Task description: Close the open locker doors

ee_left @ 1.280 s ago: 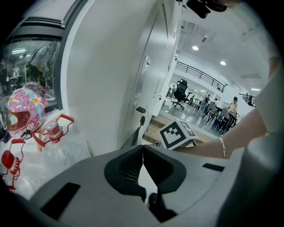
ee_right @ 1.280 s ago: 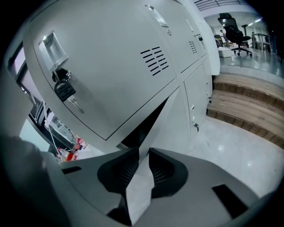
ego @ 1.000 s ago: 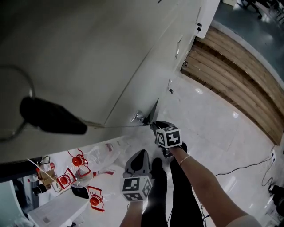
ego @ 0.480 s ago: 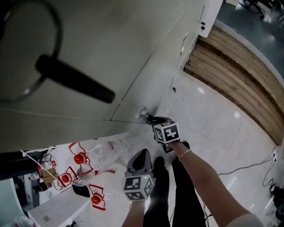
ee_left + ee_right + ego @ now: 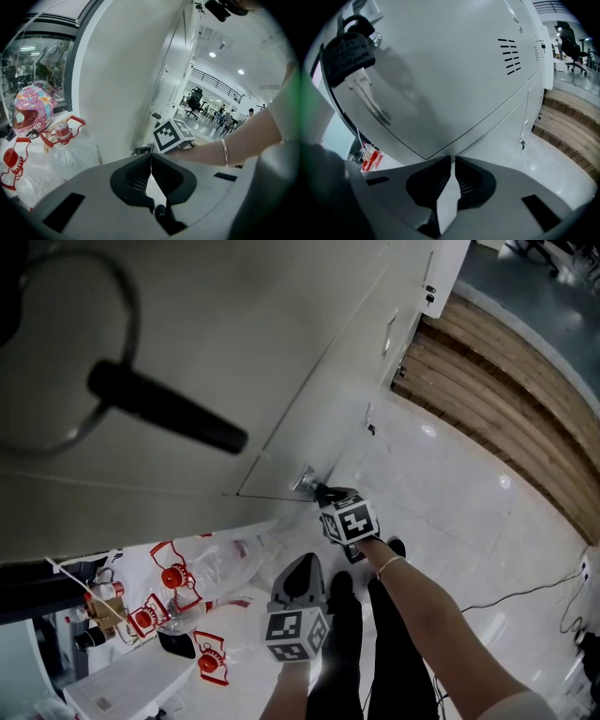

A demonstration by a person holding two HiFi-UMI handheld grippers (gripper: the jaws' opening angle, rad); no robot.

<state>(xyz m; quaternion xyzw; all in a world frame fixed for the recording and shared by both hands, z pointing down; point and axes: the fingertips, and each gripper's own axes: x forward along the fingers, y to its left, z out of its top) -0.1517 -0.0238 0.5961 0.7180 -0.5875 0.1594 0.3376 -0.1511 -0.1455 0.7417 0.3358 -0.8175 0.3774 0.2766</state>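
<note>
The white locker door (image 5: 216, 324) fills the upper left of the head view, with a black key tag (image 5: 169, 418) on a wire loop hanging from it. It lies almost flat against the row of lockers (image 5: 375, 362). My right gripper (image 5: 319, 493) is at the door's lower corner, beside a small metal latch (image 5: 305, 480). Its jaws have just been closing. In the right gripper view (image 5: 453, 159) only a thin slit remains, and I see nothing between them. My left gripper (image 5: 302, 565) hangs lower and nearer to me, its jaws shut and empty (image 5: 151, 155).
Clear plastic bags with red-handled items (image 5: 178, 582) lie on the floor at the left. A pink helmet (image 5: 33, 105) sits behind glass. Wooden steps (image 5: 497, 399) run along the right, and a cable (image 5: 525, 592) crosses the floor. The person's legs (image 5: 375, 662) are below the grippers.
The door has swung toward the lockers and the dark gap at its free edge has closed. My right gripper has moved along with the door's corner. The left gripper stayed put.
</note>
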